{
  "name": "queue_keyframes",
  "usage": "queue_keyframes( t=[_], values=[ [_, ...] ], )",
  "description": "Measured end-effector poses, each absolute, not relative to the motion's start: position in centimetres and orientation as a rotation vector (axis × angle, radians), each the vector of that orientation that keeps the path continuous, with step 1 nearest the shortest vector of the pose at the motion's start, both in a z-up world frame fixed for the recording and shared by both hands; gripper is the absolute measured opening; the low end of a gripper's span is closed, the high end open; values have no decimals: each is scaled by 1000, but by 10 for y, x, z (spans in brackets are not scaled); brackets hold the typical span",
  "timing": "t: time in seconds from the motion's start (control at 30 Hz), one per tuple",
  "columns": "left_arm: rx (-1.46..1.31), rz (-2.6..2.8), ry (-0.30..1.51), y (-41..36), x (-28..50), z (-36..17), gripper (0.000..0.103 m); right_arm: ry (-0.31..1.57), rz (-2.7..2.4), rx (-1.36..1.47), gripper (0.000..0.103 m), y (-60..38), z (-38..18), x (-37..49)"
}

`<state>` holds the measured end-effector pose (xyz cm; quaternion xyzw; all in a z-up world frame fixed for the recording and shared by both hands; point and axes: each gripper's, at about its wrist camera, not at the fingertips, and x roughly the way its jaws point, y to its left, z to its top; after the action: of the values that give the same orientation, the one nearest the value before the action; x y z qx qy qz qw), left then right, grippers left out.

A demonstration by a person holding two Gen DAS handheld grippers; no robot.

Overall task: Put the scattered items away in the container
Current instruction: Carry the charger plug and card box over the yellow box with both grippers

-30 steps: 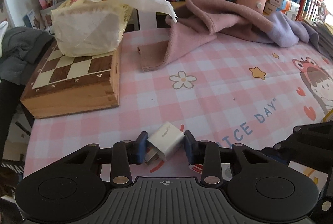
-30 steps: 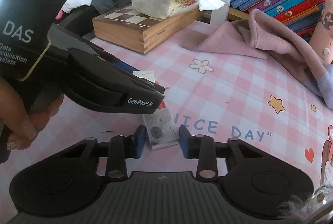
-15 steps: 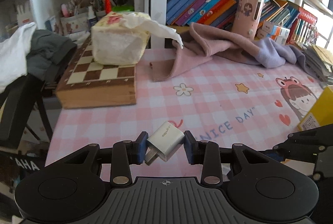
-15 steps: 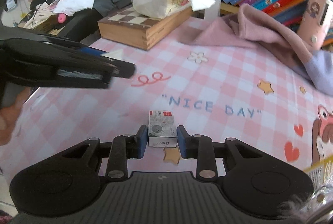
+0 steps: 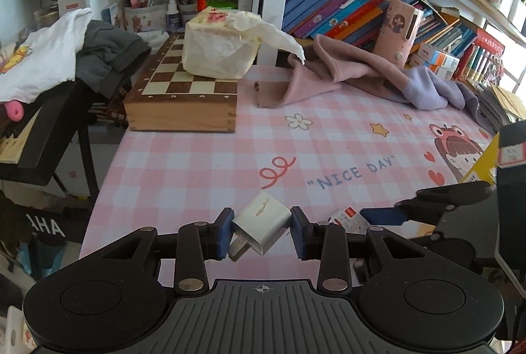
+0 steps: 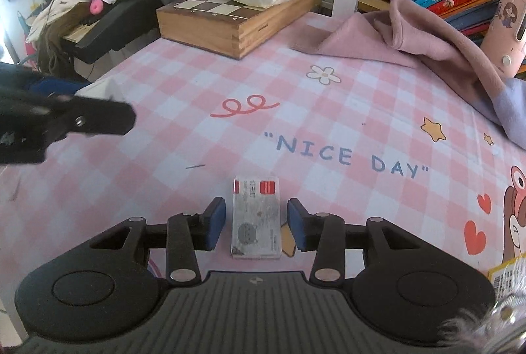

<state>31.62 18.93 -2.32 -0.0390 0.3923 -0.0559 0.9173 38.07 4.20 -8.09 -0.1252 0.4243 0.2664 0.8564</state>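
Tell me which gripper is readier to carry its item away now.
Left. The left gripper is shut on the white charger; the right gripper stands open, gaps either side of the small box.

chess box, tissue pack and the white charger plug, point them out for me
chess box [image 5: 184,115]: left wrist view, wooden front wall.
tissue pack [image 5: 213,50]: left wrist view, middle of its front face.
white charger plug [image 5: 263,222]: left wrist view, top face, between the left gripper's [image 5: 262,232] fingers.

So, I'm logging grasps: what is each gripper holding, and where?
The left gripper pinches the white charger plug across its body. The right gripper stands open around the small box, holding nothing.
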Motion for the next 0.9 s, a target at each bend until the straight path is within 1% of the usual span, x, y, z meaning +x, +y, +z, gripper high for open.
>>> queue_keyframes(
  t=[0.43,0.9],
  values=[
    [-81,-164,769,179,296,-13,35,843,526,-235,28,27,-52,352],
    [-85,-228,741,163,231,-1,35,781,499,-163,28,-1,-15,282]
  ],
)
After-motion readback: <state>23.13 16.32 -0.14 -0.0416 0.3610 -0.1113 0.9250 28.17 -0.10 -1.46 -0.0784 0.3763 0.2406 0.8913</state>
